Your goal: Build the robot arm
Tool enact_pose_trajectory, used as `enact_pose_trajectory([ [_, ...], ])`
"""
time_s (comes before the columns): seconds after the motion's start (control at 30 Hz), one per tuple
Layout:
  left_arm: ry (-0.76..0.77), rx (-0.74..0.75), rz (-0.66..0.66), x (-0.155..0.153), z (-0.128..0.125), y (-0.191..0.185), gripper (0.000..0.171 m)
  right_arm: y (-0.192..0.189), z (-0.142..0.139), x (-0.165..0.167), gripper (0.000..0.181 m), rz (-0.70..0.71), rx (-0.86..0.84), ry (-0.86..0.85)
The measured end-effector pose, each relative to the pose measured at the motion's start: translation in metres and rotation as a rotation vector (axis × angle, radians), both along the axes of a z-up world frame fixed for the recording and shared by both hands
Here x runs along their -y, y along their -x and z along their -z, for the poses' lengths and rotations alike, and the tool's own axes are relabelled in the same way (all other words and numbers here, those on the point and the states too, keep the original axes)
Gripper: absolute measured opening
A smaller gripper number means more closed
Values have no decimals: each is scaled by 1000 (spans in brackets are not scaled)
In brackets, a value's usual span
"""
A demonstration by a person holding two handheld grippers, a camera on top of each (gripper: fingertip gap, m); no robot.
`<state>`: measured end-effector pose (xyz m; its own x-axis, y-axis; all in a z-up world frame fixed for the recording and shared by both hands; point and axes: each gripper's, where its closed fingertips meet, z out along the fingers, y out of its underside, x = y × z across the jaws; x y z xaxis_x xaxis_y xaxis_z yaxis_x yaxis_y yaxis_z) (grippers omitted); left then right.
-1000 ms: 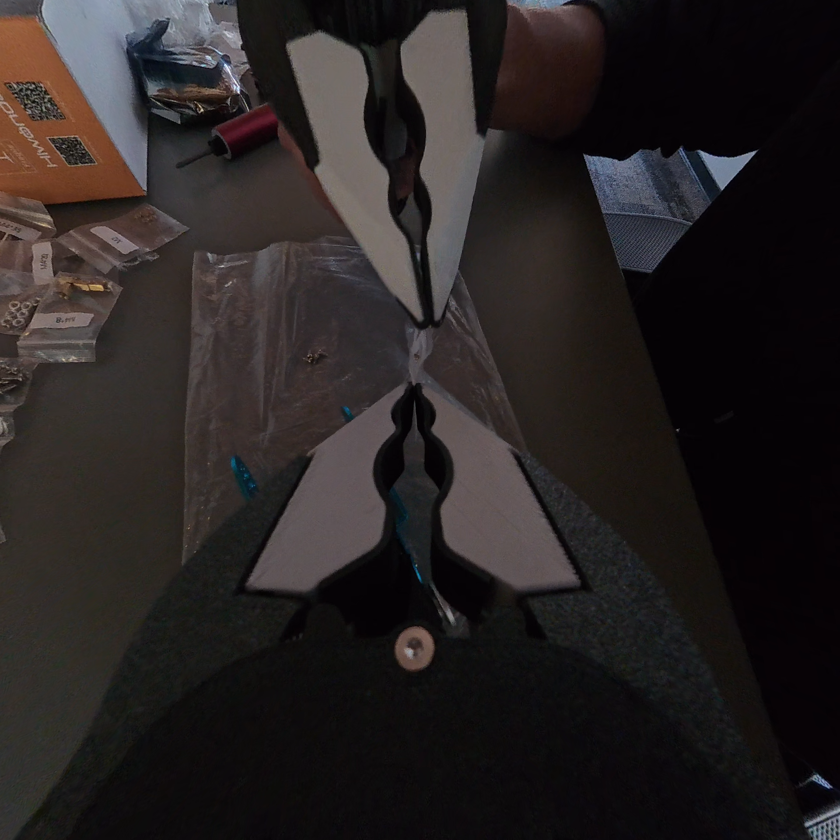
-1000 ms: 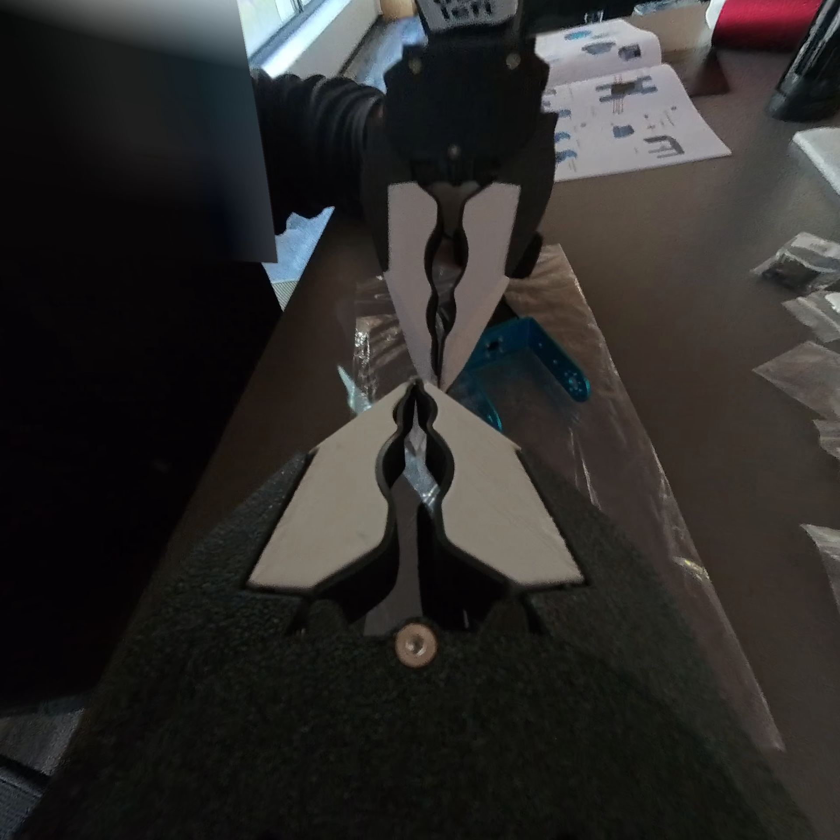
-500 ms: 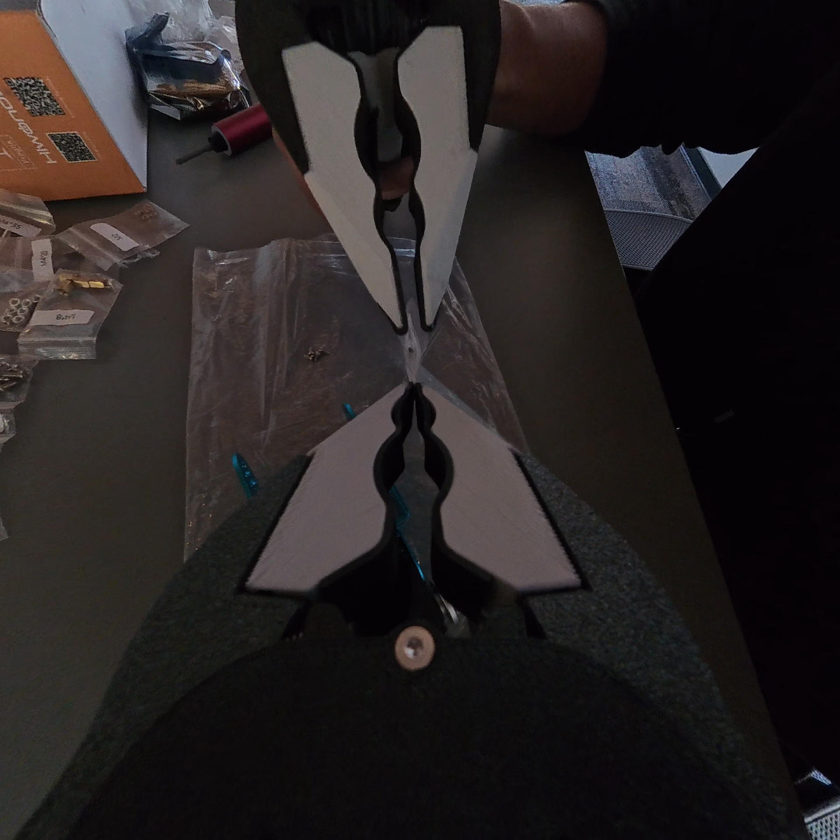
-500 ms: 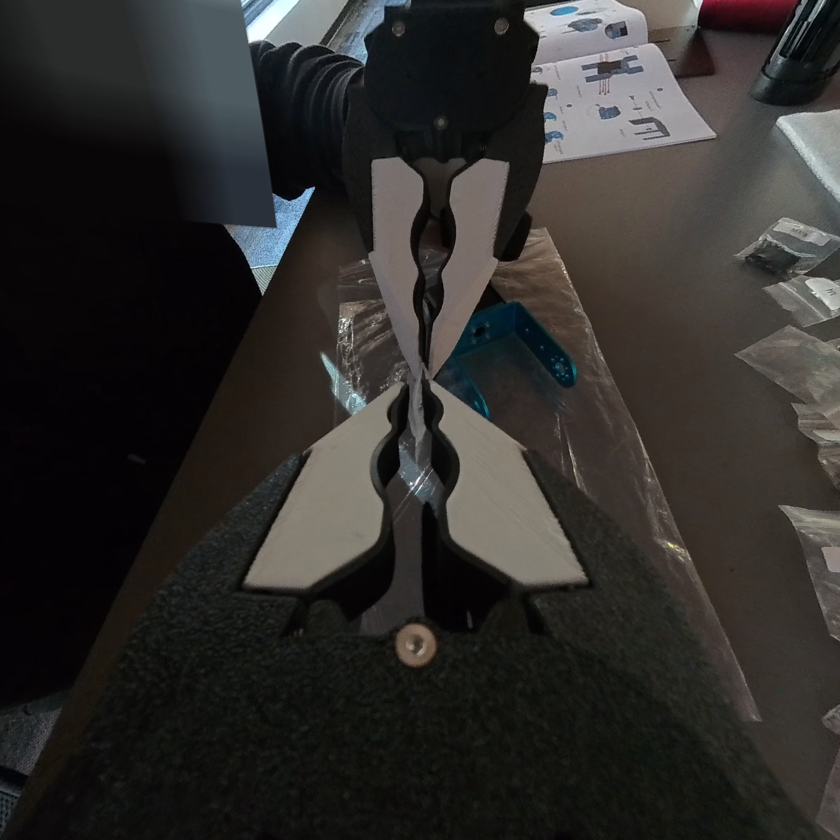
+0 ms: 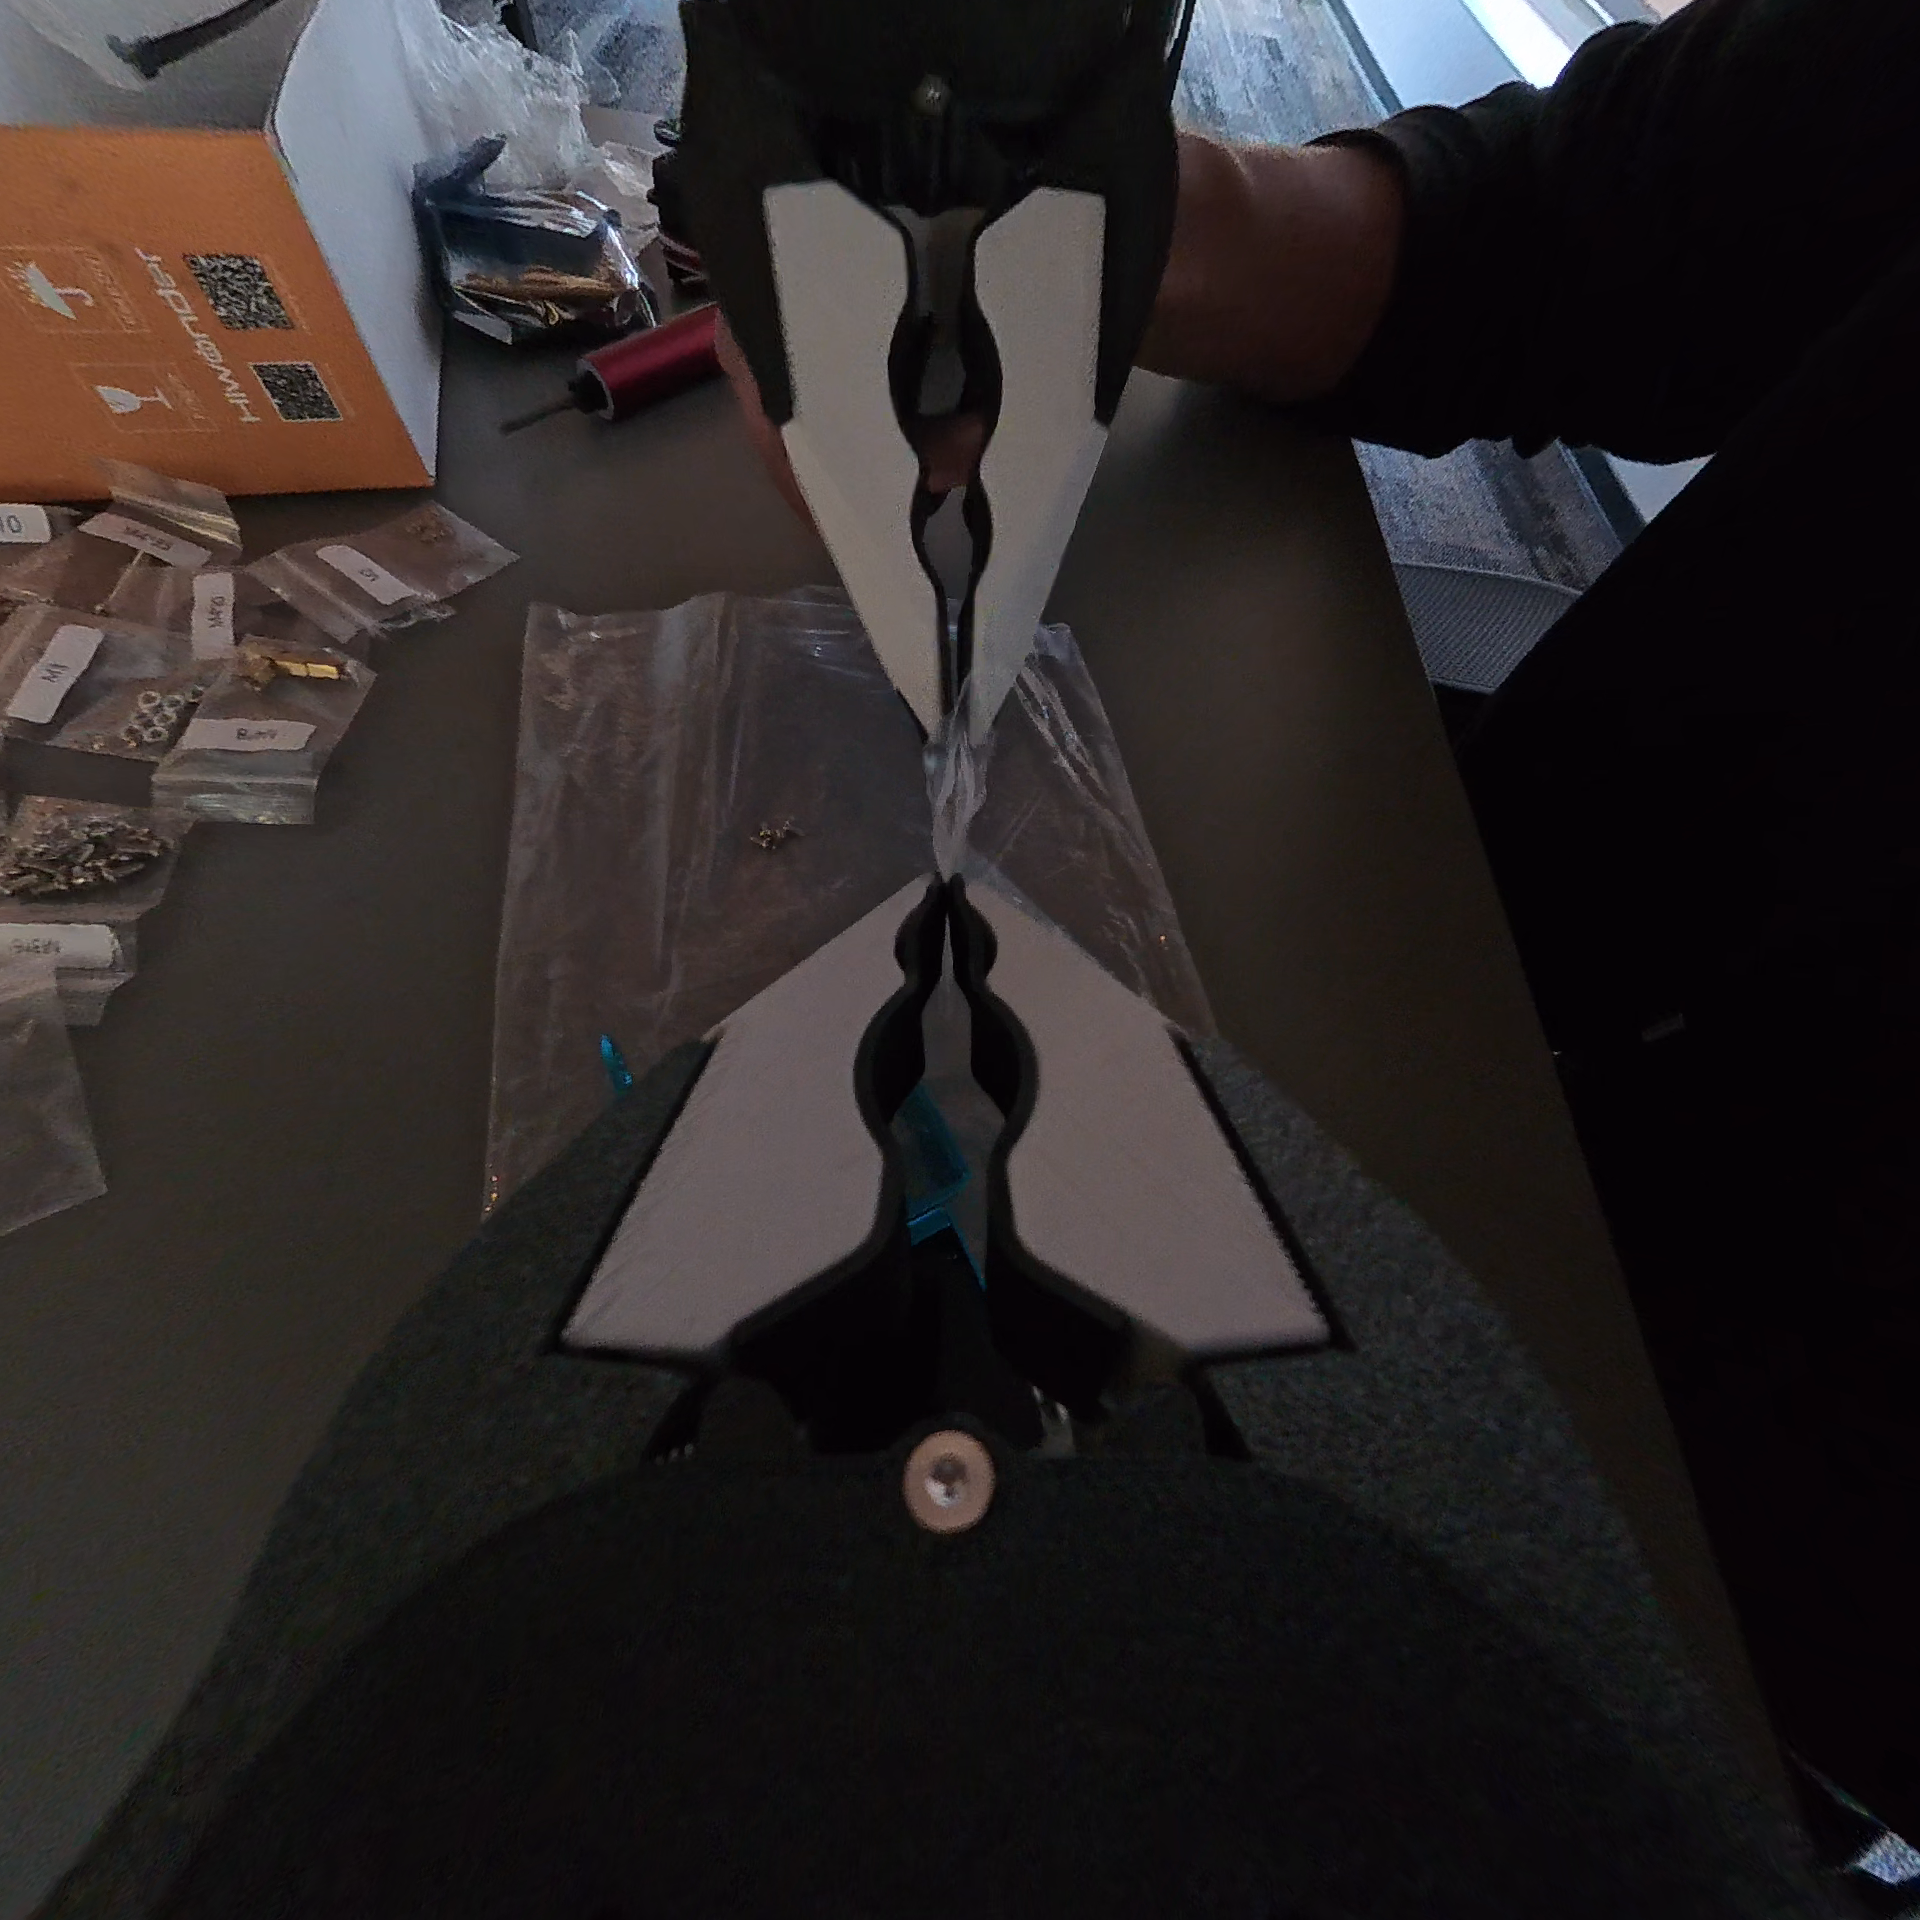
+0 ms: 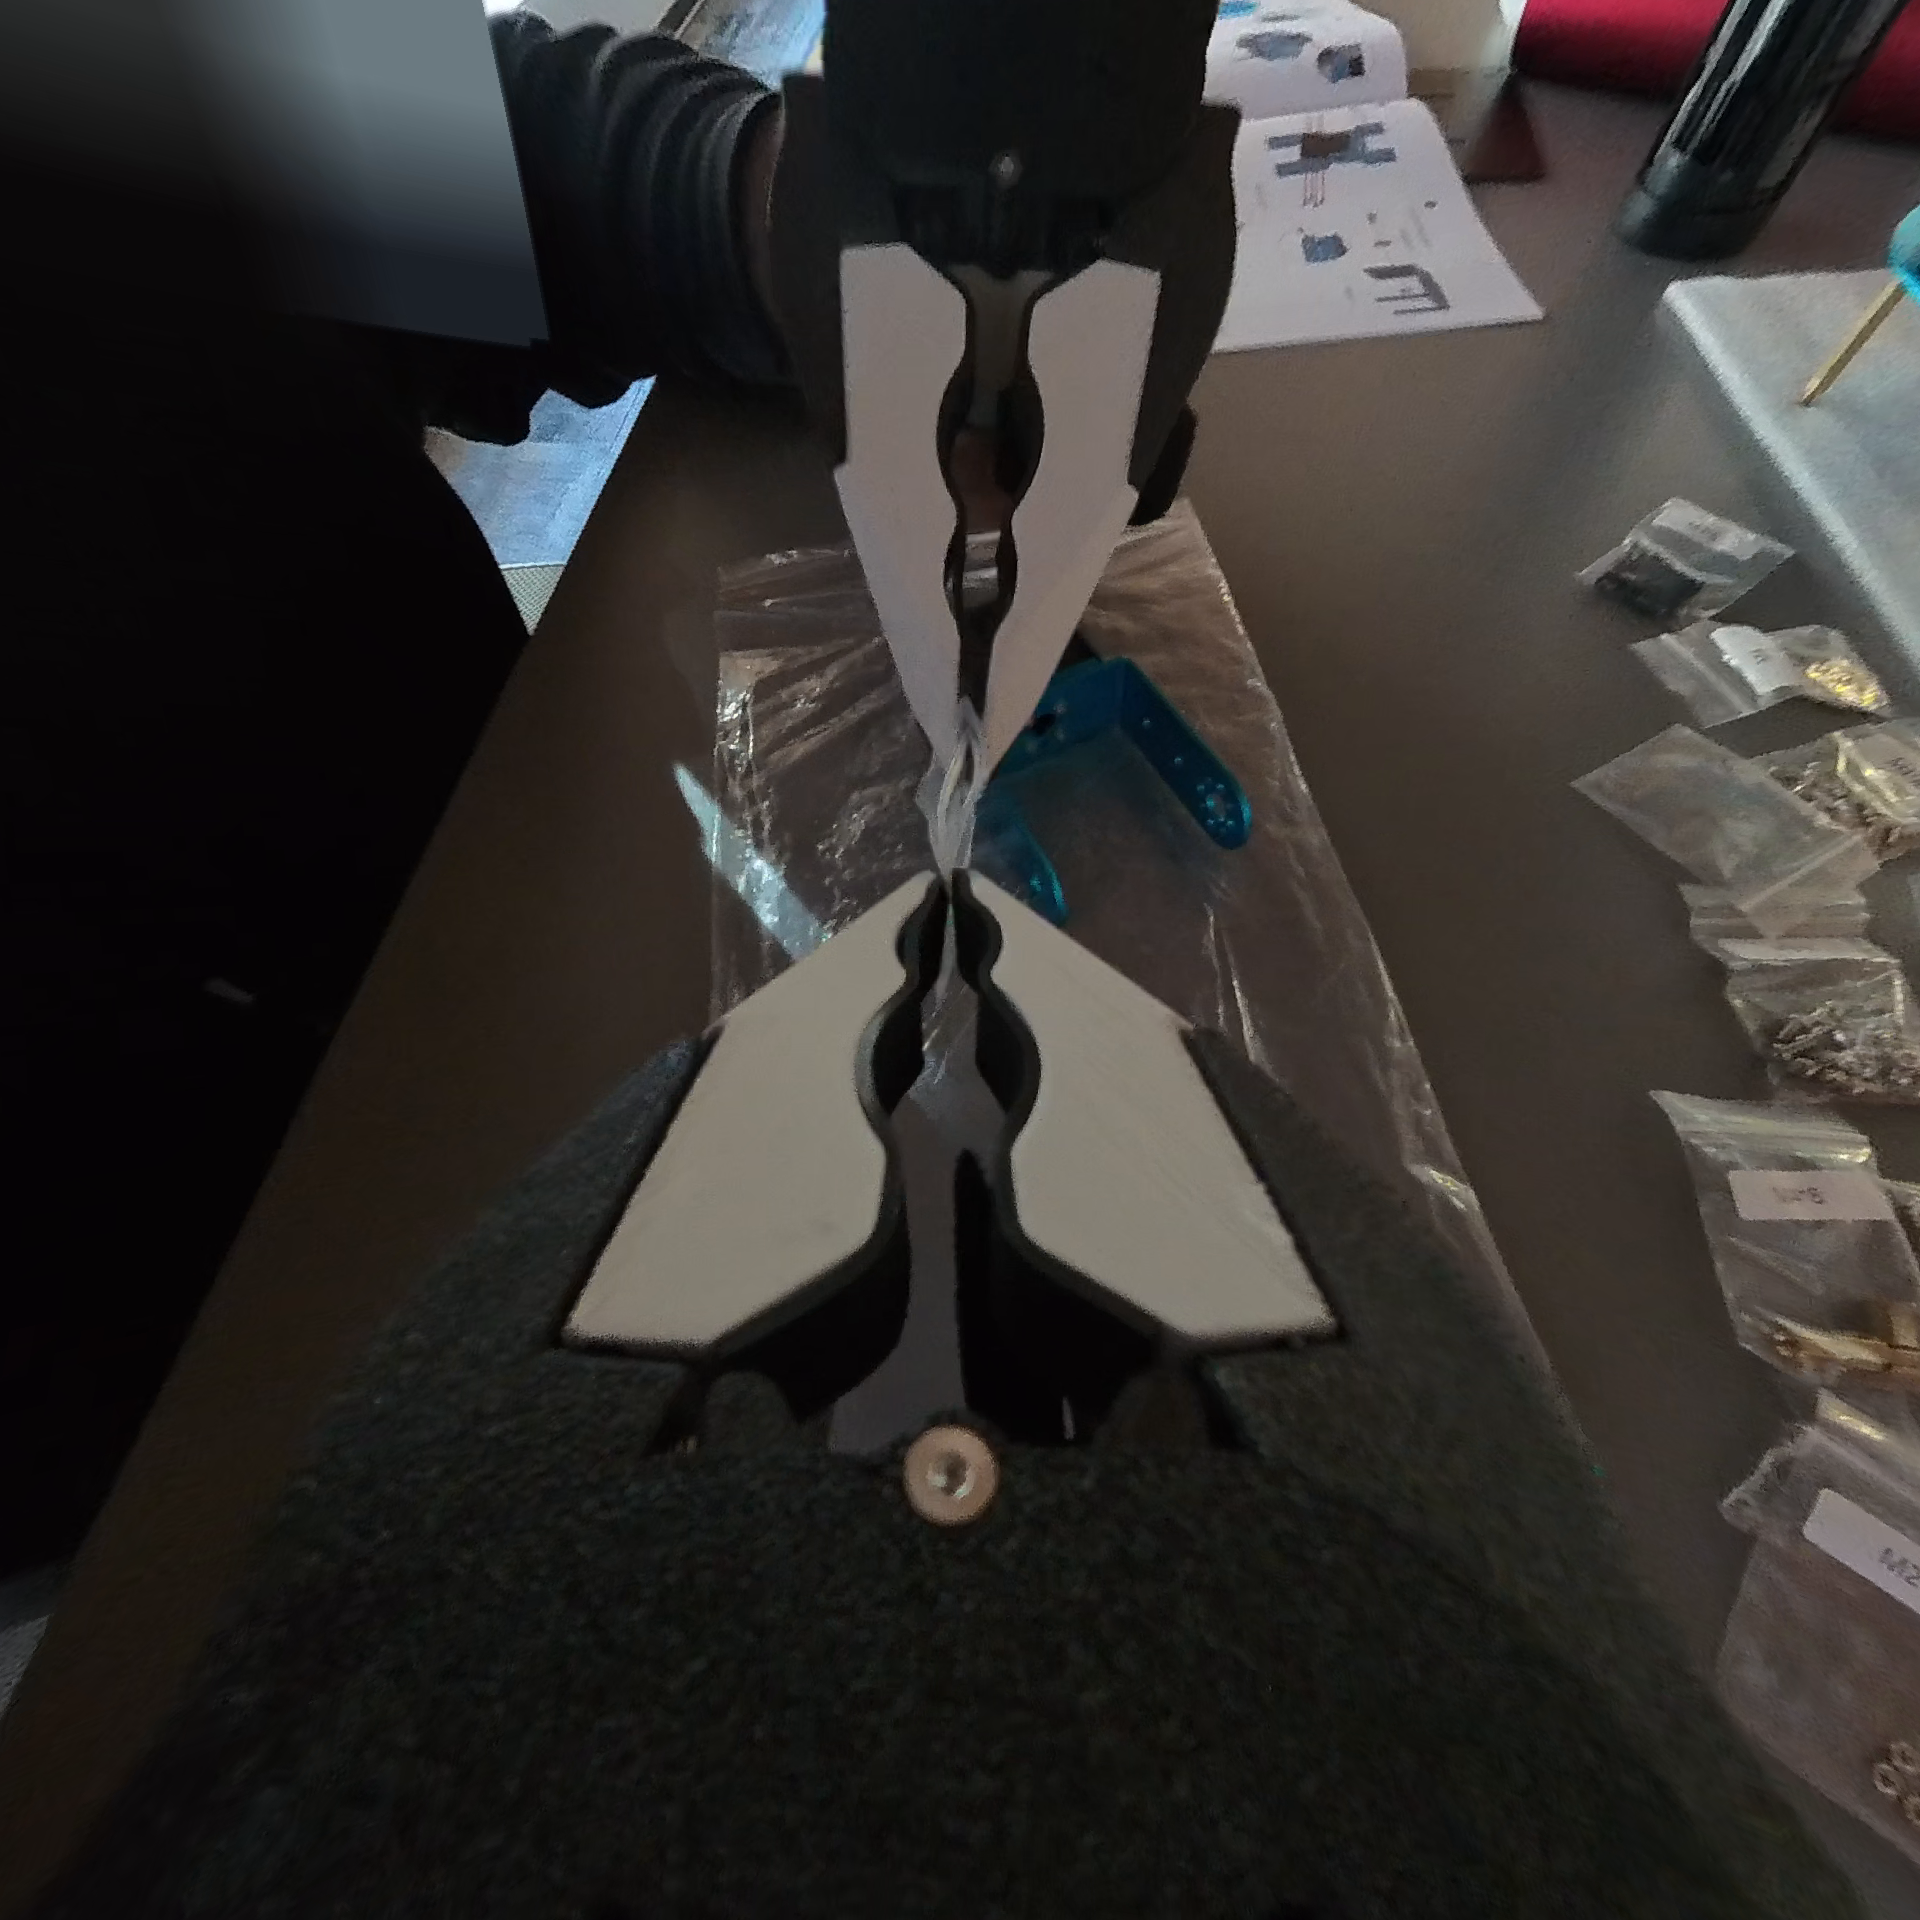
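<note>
Left gripper (image 5: 945,883) from 6 o'clock and right gripper (image 5: 951,717) from 12 o'clock, tip to tip at centre, both clamped on one raised, twisted fold of a clear plastic bag (image 5: 675,831). Judged best handled by pinching film only and keeping tension even, to spare the thin plastic a tear. Bag long, creased and glossy, otherwise flat on the dark table (image 5: 312,1091). Blue metal bracket (image 6: 1132,758) inside it, toward 1 o'clock in the right wrist view. Loose small screws (image 5: 777,833) inside at 10 o'clock. Labelled hardware packets (image 5: 239,748) at 9 o'clock, orange box (image 5: 156,312) at 10 o'clock.
</note>
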<state>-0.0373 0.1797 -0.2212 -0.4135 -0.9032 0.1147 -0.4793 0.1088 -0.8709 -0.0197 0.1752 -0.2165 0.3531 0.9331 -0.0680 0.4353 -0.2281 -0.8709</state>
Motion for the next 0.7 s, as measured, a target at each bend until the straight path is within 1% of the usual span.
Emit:
enact_pose_trajectory([
  [0.2,-14,4,-10,-1,1,-2,0,1,3,-2,0,12,7,17],
  [0.37,-4,9,-5,0,-1,-1,0,-4,0,-5,0,34,-17,24],
  [0.47,-37,3,1,1,3,0,0,-2,3,-2,0,21,-10,28],
  [0.57,-40,6,-9,0,3,-2,0,-2,4,-2,1,28,-13,17],
  [0.7,-33,28,-25,0,-2,-3,0,1,-4,-4,8,55,-72,-11],
])
